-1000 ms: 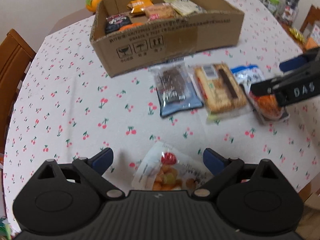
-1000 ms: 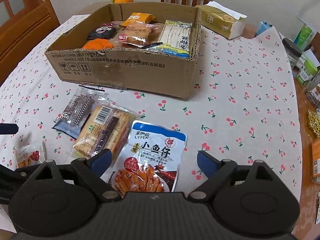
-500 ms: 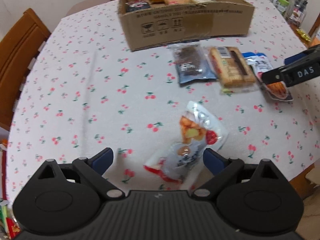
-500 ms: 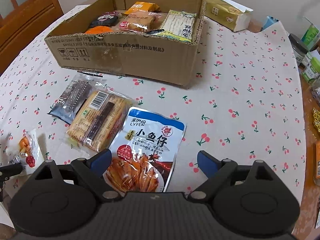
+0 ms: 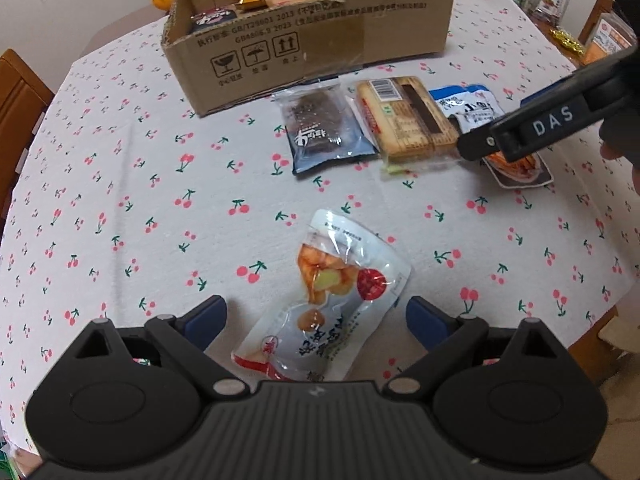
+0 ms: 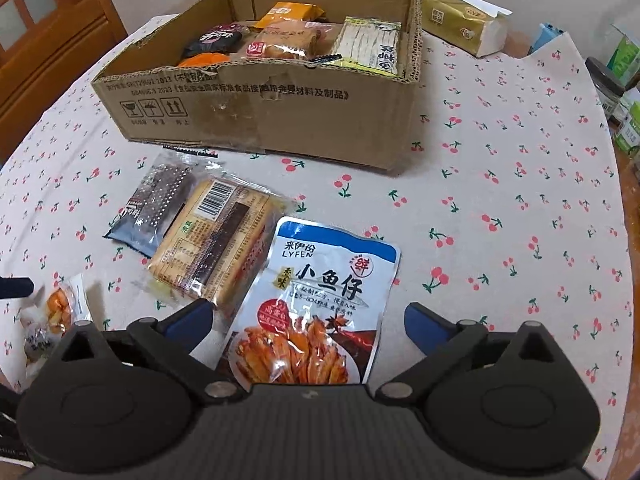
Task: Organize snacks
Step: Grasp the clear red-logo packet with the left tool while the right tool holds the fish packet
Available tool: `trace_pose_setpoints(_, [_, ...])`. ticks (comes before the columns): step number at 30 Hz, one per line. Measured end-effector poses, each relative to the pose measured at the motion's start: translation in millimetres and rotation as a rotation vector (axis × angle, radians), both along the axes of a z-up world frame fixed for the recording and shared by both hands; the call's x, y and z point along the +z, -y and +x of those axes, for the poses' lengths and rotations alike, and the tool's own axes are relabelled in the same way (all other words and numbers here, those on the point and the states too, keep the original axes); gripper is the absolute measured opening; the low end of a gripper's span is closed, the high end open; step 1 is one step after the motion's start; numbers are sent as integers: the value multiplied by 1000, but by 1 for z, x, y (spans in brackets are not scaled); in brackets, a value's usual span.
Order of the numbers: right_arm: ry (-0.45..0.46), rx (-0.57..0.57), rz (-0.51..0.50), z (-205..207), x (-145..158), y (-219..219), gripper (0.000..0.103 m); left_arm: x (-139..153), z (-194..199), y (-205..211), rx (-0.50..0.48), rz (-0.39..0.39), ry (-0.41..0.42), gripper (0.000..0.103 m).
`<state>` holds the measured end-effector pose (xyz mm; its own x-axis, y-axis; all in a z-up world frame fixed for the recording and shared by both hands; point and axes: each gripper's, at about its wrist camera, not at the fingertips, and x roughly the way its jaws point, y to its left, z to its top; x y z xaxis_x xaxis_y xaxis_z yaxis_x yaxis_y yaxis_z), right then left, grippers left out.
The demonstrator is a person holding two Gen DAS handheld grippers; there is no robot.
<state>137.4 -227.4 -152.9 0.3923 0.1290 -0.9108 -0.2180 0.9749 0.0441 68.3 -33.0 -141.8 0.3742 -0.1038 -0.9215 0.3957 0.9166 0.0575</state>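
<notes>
Snacks for sorting lie loose on the counter [image 6: 520, 200], near the cardboard box [image 6: 256, 108]. The fish pouch [image 6: 320, 304] lies flat between the wide-open jaws of the right claw [image 6: 306, 320], which holds nothing. The left claw [image 5: 316, 314], equally open and empty, straddles a white pouch [image 5: 332, 296]. Contact appears absent. Recommended: lower squarely, pinch one pouch edge, lift clear of the biscuit pack [image 6: 216, 244].
</notes>
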Motion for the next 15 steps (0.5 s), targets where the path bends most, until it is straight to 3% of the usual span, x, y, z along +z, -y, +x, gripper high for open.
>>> trace_pose_setpoints(7, [-7, -56, -48, -3, -4, 19, 103, 1, -1, 5, -81, -4, 0, 93])
trace_pose_setpoints(15, [3, 1, -63, -5, -7, 20, 103, 3, -2, 1, -149, -43, -22, 80])
